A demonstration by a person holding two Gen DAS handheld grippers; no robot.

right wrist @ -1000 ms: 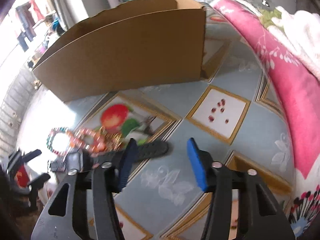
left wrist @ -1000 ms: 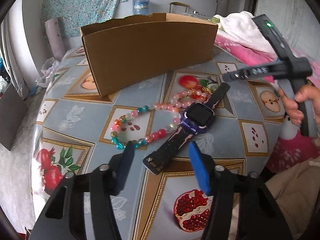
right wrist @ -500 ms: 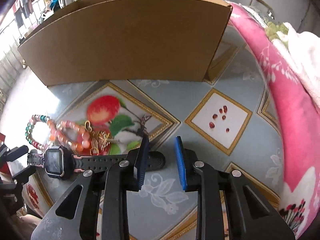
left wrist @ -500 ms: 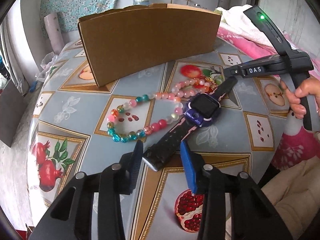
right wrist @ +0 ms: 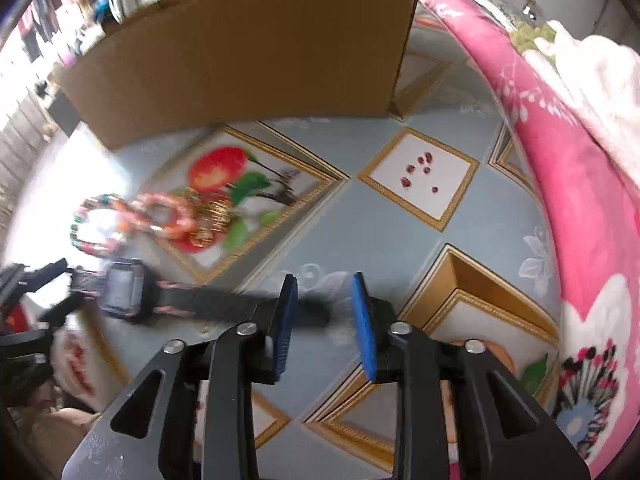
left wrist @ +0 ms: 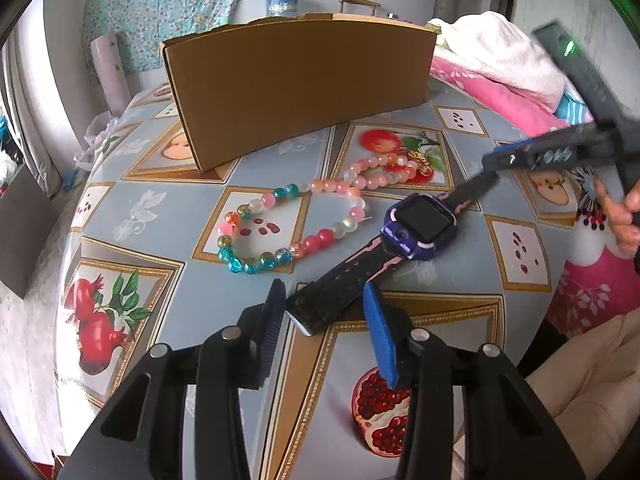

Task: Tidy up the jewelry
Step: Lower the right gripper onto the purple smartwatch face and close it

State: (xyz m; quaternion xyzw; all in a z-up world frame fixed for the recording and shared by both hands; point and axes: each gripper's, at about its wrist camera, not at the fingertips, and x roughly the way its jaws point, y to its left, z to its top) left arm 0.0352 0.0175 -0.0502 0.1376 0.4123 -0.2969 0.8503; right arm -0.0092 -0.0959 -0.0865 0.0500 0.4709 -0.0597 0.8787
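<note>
A child's smartwatch (left wrist: 418,226) lies flat on a fruit-patterned tablecloth (left wrist: 132,208) in front of an open cardboard box (left wrist: 300,92), a gripper poised at each end of its strap. The left gripper (left wrist: 322,326) straddles the near strap end with its jaws part-way apart, pads seemingly clear of it; the right gripper (right wrist: 324,318), blurred, is opening its jaws around the far strap tip, which lies between the pads without any evident squeeze. A multicoloured bead bracelet (left wrist: 288,232) and a pink bead bracelet (left wrist: 376,170) with a gold charm (left wrist: 422,160) rest between the watch and the box, the pink one just beside the watch's far strap. The likely risk: two grippers working one limp strap could pull unevenly, dragging the watch into the bracelets and scattering them, or pinching only the thin strap tip so that the heavier watch face swings and slips free short of the box.
</note>
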